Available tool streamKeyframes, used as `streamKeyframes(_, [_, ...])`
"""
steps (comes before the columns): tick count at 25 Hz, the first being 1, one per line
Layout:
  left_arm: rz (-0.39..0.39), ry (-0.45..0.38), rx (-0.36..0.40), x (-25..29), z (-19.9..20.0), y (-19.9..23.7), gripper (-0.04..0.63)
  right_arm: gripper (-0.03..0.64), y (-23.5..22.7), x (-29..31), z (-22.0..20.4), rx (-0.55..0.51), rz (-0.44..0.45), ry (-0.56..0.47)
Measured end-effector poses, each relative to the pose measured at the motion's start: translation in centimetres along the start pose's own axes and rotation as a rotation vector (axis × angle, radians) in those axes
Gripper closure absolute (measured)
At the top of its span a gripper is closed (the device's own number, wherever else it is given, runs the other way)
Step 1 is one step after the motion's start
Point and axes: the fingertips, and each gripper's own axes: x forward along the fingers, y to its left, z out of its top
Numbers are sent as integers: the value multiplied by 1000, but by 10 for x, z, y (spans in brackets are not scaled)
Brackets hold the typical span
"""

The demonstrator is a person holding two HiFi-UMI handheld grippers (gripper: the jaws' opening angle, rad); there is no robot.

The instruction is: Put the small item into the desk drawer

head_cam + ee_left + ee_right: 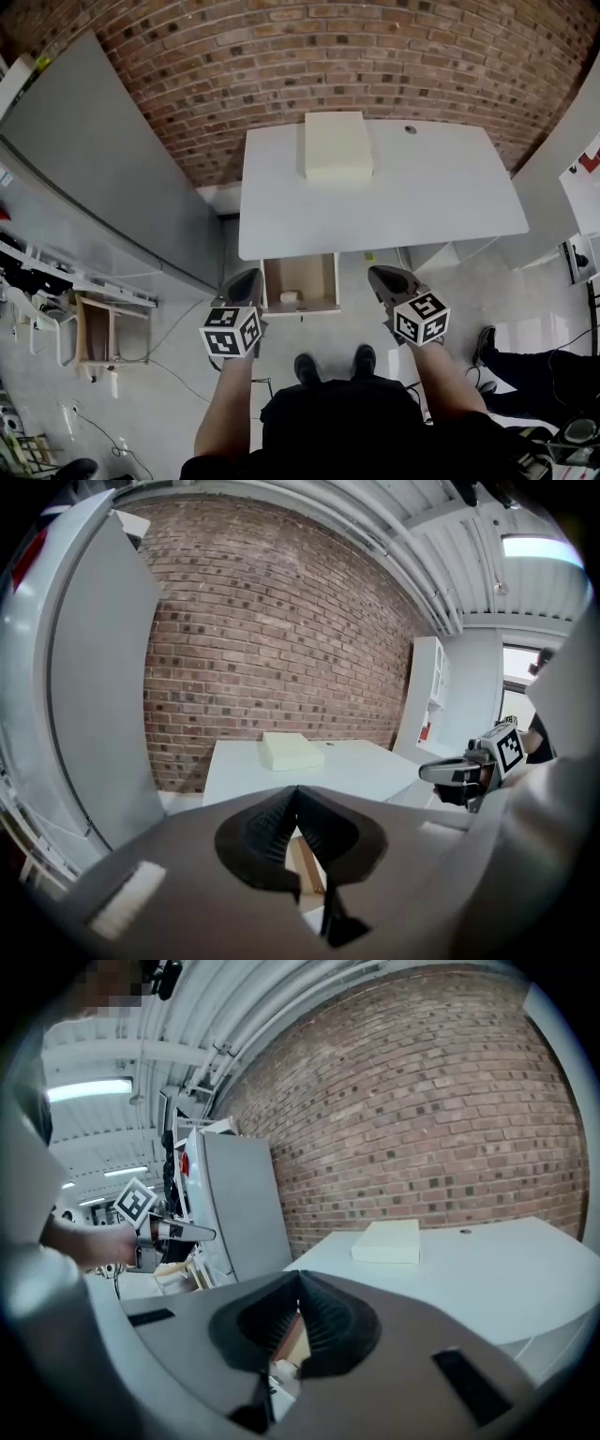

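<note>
While hanging at either side of the open drawer (311, 276), raised clear of it and of the white desk (422, 202), shut tip to tip and holding nothing: so for left gripper (246, 275) and right gripper (379, 273) alike, with jaws closed together in both gripper views. Lying inside the drawer, toward its front and left of middle: small white item (289, 296), apart from both tongs. Judged as placing step finished and closing step now in hand. Calls next for lowering one closed gripper to the drawer front, setting the tips against the panel and pushing straight toward the desk until flush. Better to push near the middle, to keep it from going in crooked. No need to touch the cream box (337, 145) on the desktop, well apart from the drawer.
</note>
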Motion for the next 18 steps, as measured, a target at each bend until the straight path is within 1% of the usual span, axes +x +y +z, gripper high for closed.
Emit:
streamKeyframes(10, [61,-71,30,6,42,-50,583,603,-51,-44,59,-44,42,-136])
streamKeyframes(15, [116,-119,35,-4,59,-65,583,603,-61,-64,83,-60,80,-190])
streamKeyframes(18, [134,-140,43,-16,67,-72,583,603,-58,-75,95,-71,98,-215])
